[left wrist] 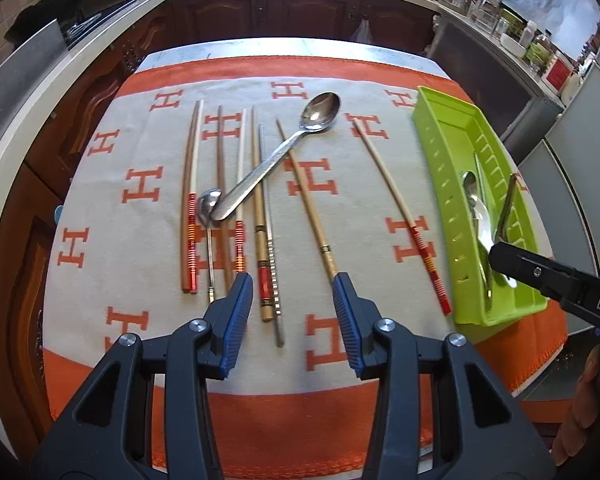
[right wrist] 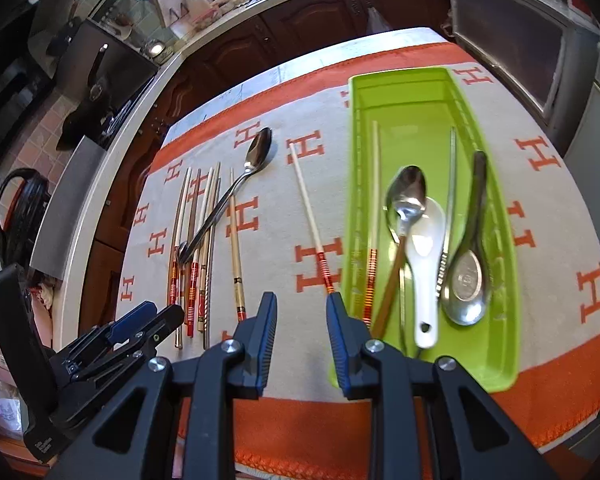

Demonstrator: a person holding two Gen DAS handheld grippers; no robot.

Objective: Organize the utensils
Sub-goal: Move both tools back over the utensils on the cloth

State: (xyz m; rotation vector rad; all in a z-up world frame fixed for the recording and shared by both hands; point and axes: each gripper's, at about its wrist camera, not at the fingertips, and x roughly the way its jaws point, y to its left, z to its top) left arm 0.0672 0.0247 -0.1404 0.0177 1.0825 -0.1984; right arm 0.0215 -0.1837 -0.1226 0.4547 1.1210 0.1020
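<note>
ten chopsticks (left wrist: 396,205), about six spoons (left wrist: 320,112), one tray (right wrist: 404,108)

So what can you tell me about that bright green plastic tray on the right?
The bright green plastic tray is long, rectangular and shallow, with slotted side walls. It lies flat on the orange and cream cloth, to the right of the loose utensils. Inside lie a white ceramic spoon, a metal spoon, a dark-handled ladle-like spoon, a metal chopstick and a pale chopstick with red banding. Neither gripper touches it.
</note>
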